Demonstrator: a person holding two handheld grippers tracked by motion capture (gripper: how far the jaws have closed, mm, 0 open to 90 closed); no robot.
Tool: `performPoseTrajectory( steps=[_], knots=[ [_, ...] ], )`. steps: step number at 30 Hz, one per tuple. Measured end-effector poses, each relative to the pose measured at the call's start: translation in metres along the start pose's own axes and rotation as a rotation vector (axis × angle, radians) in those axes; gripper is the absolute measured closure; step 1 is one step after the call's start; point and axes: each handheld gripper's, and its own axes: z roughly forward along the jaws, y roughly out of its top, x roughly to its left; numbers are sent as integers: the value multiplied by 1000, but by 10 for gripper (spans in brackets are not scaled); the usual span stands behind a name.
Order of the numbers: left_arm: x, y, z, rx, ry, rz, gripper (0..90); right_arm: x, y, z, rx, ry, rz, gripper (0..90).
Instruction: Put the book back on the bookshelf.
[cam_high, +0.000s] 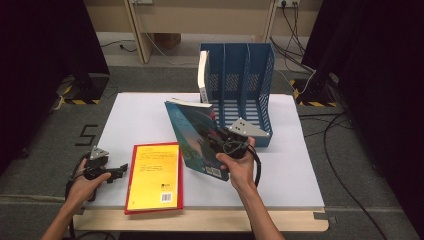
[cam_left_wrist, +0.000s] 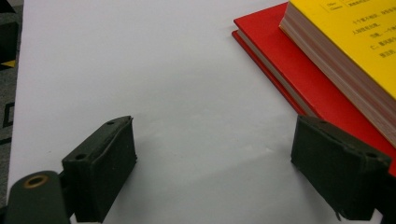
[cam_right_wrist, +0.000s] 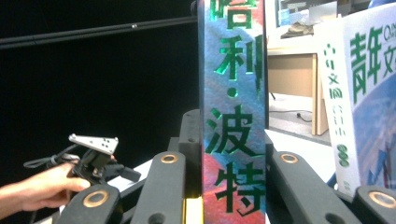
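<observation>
**Blue-covered book clamped upright beside the file rack**

Grey carpet surrounds your worktop (cam_high: 145, 115), a white sheet over a pale wooden board, with black curtains to both sides and a light wooden desk frame behind. Cables trail over the floor to the right of the blue file rack (cam_high: 245, 85), which stands at the far edge of the white sheet and serves as the landmark for everything else.

Your right tool (cam_high: 220, 142) sits just in front of the rack, its jaws closed narrow on the blue-covered book (cam_high: 192, 135). From above, that book stands tilted on the worktop, in front of and slightly left of the rack. In the right gripper view its spine (cam_right_wrist: 233, 112) runs up between the jaws, printed with green characters.

A white-spined book (cam_high: 203, 75) stands in the rack's left-most slot; the same book fills the right edge of the right gripper view (cam_right_wrist: 359, 107), cut off by the frame.

Well to the left of the rack and nearer to you, a yellow book (cam_high: 155, 175) lies flat on a red one (cam_high: 178, 197), whose edges frame it. Your left tool (cam_high: 117, 172) rests just left of that pair with its jaws wide and only bare white sheet between them; the left gripper view shows the stack's corner (cam_left_wrist: 327, 60) close to one pad.

The print on the yellow cover is too small to read.
</observation>
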Motion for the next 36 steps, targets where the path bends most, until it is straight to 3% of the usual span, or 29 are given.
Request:
performPoseTrajectory(
  steps=[6,11,26,34,36],
  knots=[
    [0,0,0,2,1,3,127,-6,-11,-8,13,8,-4,748],
    [0,0,0,3,2,3,127,-6,-15,-23,25,2,-49,747],
    [0,0,0,4,1,4,127,-6,-36,-73,54,-6,-43,739],
    [0,0,0,4,1,4,127,-8,-48,-88,35,-1,-17,729],
    [0,0,0,4,1,3,127,-4,-48,-87,45,6,-46,729]
  ],
)
